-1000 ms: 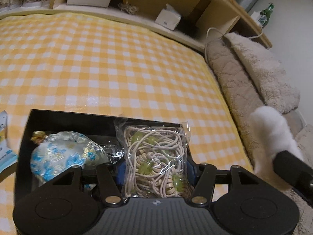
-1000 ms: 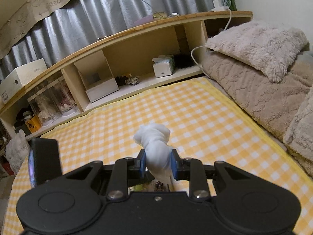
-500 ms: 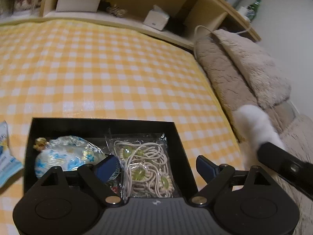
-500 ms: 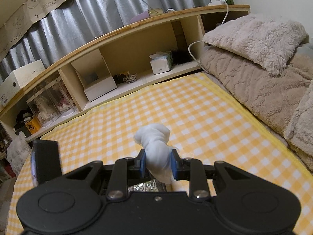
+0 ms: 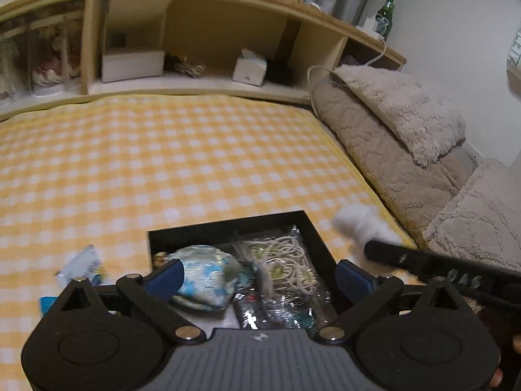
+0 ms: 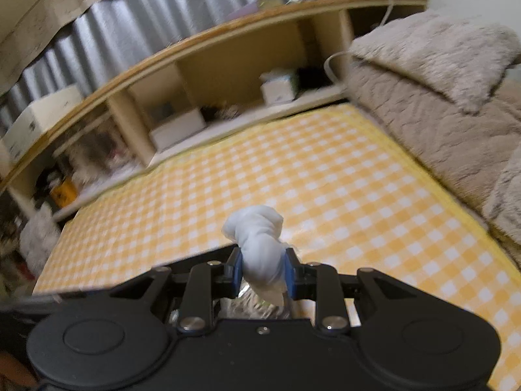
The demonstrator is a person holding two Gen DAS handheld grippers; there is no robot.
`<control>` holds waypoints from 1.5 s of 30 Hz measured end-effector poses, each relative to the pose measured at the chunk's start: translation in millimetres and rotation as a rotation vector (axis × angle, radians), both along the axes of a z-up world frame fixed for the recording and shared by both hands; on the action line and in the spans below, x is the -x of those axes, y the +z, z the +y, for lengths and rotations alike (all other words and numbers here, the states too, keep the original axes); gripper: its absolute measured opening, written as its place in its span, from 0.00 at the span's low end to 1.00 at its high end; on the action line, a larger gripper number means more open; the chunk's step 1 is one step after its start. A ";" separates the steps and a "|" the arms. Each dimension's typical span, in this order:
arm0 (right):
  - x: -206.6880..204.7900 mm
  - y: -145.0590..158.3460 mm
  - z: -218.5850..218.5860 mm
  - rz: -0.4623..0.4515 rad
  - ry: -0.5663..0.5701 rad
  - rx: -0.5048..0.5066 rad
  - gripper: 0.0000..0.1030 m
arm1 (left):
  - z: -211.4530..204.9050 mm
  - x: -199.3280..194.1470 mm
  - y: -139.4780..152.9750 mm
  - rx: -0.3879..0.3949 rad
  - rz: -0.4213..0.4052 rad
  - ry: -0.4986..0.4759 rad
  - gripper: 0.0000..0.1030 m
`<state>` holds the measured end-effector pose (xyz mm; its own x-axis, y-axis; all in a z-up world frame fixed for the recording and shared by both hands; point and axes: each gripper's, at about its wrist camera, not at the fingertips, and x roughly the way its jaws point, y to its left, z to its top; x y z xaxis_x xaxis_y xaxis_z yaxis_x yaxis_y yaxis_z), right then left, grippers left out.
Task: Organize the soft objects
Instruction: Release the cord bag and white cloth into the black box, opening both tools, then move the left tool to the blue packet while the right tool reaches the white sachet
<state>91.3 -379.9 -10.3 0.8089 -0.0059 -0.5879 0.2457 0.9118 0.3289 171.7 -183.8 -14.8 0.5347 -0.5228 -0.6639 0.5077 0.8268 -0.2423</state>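
Left wrist view: left gripper [image 5: 257, 278] spread wide and empty above black box [image 5: 228, 228] holding floral pouch [image 5: 205, 275] and bagged cord [image 5: 289, 260]; white soft bundle [image 5: 361, 226] just right of box

Right wrist view: right gripper [image 6: 263, 272] clamped around white soft bundle [image 6: 260, 247] mid-body, lifted over checked cloth [image 6: 325, 189]; probably light, squashy, easily deformed, so best pinched at thick middle

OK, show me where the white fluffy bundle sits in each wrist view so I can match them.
Left wrist: white fluffy bundle at right of centre, beyond the black box, at the tip of the right gripper.
Right wrist: bundle low at centre, clamped between the right gripper fingers.
Shared landmark: tissue box on the shelf.
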 end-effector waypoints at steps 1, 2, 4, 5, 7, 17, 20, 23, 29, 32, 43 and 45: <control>-1.2 -1.9 2.7 0.016 0.016 -0.009 0.26 | 4.7 1.9 1.1 0.005 -0.002 0.004 0.98; -2.7 -4.2 5.8 0.036 0.034 -0.015 0.26 | 8.5 3.0 1.8 0.010 -0.003 0.009 0.98; -5.7 -10.7 11.4 0.083 0.076 -0.027 0.27 | 13.2 4.6 1.6 0.014 -0.002 0.017 0.98; -7.4 -14.4 14.2 0.105 0.097 -0.033 0.27 | 15.6 5.1 0.5 0.015 0.000 0.019 0.98; -12.5 -24.3 19.2 0.164 0.143 -0.039 0.33 | 18.1 5.8 -3.1 0.011 0.008 0.022 0.98; -6.8 -28.9 18.9 0.238 0.040 0.053 0.51 | 26.1 8.4 -9.0 0.005 0.023 0.027 0.98; -3.0 -27.3 12.1 0.226 0.010 0.036 0.51 | 26.5 9.9 -6.7 0.007 0.019 0.032 0.99; -1.4 -24.9 11.0 0.212 0.006 0.038 0.52 | 28.4 11.9 -4.4 0.006 0.013 0.034 1.00; 0.0 -13.3 25.9 0.182 0.016 0.139 0.77 | 34.7 14.5 4.0 0.010 -0.015 0.043 1.00; 3.6 -5.9 27.1 0.136 -0.006 0.156 0.85 | 41.8 13.4 9.7 0.004 -0.033 0.048 1.00; 6.1 4.8 31.4 -0.003 -0.094 0.178 1.00 | 89.9 4.5 27.5 -0.048 -0.175 0.104 1.00; 5.0 5.7 36.3 -0.023 -0.093 0.183 1.00 | 100.9 1.0 27.3 -0.056 -0.185 0.115 1.00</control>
<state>86.3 -343.6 -4.6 0.8132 -0.1858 -0.5515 0.3257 0.9306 0.1668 170.7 -82.9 12.5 0.7039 -0.4161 -0.5757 0.4405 0.8915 -0.1058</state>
